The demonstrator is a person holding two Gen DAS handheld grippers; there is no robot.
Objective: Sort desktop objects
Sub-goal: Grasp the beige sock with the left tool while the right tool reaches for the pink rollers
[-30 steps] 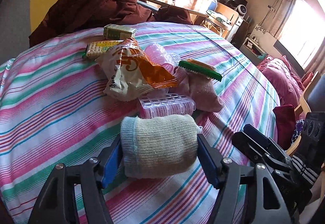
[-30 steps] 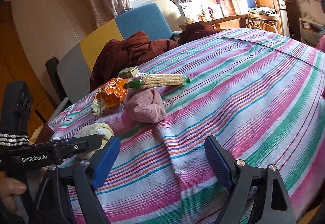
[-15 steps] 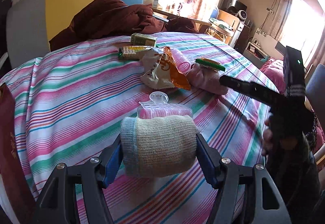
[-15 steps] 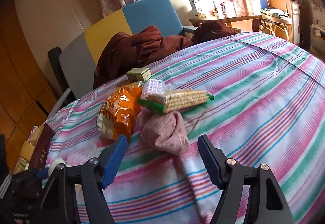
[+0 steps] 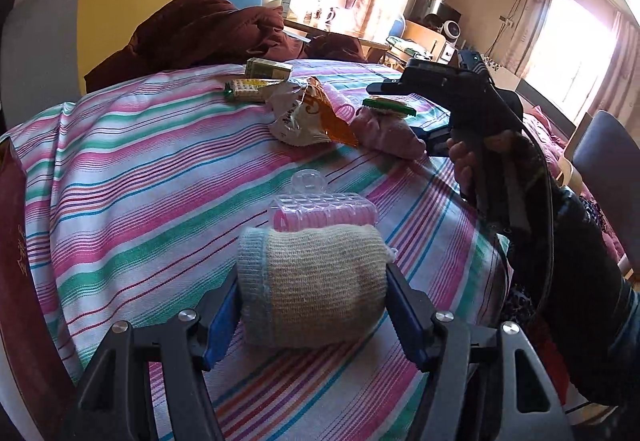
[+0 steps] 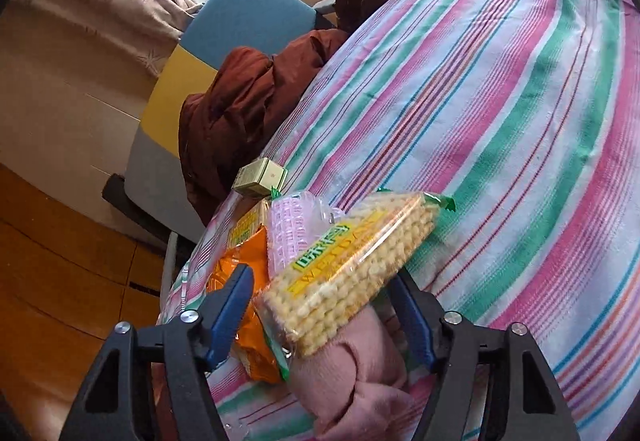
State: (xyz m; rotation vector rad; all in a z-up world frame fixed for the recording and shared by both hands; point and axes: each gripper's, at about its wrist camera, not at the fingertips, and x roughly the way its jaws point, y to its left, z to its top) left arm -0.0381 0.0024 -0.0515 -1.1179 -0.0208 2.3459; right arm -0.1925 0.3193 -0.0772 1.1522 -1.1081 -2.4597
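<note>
1. The rolled beige knitted sock with a pale blue cuff (image 5: 310, 287) is sitting crosswise between the blue pads of the left tongs (image 5: 314, 315), which are pinching it at both ends just above the striped pink, green and white cloth covering the bench (image 5: 132, 177).
2. Just beyond the sock, a clear plastic case of pink hair rollers (image 5: 322, 209) is lying on the cloth, near but seemingly apart from it.
3. Farther back, the remaining clutter is sitting in a loose cluster: an orange and white crinkled snack bag (image 5: 306, 117), a pink fuzzy sock (image 5: 386, 131), a green-ended clear packet of yellow wafer biscuits (image 6: 348, 273) resting on top of that sock, a second biscuit packet (image 5: 250, 91) and a small green carton (image 5: 268, 68).
4. The right tongs (image 6: 324, 317) are standing spread wide, with the wafer packet and pink sock lying between their blue pads but not yet squeezed.
5. Judging the step: the right side appears to be lining up on the wafer packet. Doing it well means closing on the packet's flat long edges only, keeping the pads clear of the sock underneath and the slippery snack bag alongside, and squeezing gently so the wafers are not crushed.
6. Meanwhile the left grip is needing to stay firm, since soft knit compresses and can slide out.
</note>
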